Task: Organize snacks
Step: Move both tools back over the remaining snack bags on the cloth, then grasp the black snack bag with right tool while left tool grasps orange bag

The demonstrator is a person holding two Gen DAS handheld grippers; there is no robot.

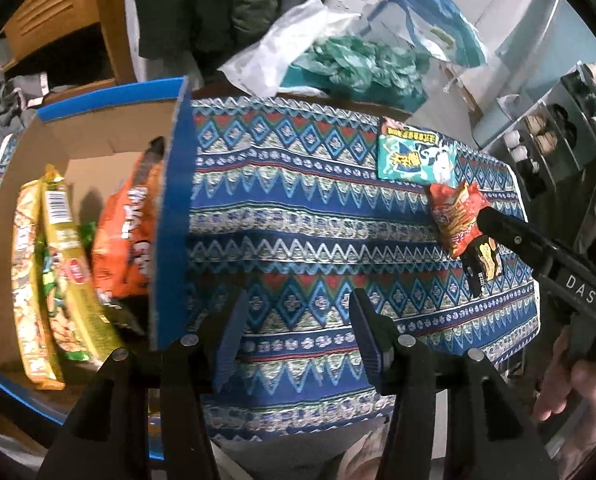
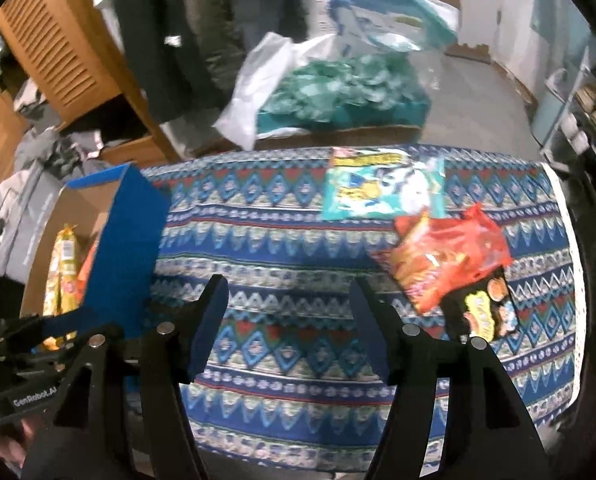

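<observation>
A blue-edged cardboard box (image 1: pixel 169 208) stands at the table's left and holds several snack packs, among them a yellow-green one (image 1: pixel 67 272) and an orange one (image 1: pixel 125 240). On the patterned tablecloth (image 1: pixel 298 208) lie a teal pack (image 1: pixel 416 156), a red pack (image 1: pixel 458 216) and a small black pack (image 1: pixel 484 260). My left gripper (image 1: pixel 295 336) is open and empty beside the box. My right gripper (image 2: pixel 289 328) is open and empty above the cloth, left of the red pack (image 2: pixel 450 256), the teal pack (image 2: pixel 382 188) and the black pack (image 2: pixel 482 308).
Behind the table lie a white plastic bag (image 1: pixel 281 52), a green bundle (image 1: pixel 358 64) and a blue bag (image 1: pixel 430 12). A wooden louvred cabinet (image 2: pixel 57 44) stands at the back left. A shelf of shoes (image 1: pixel 554 128) is at the right. The box shows at the left (image 2: pixel 125 248).
</observation>
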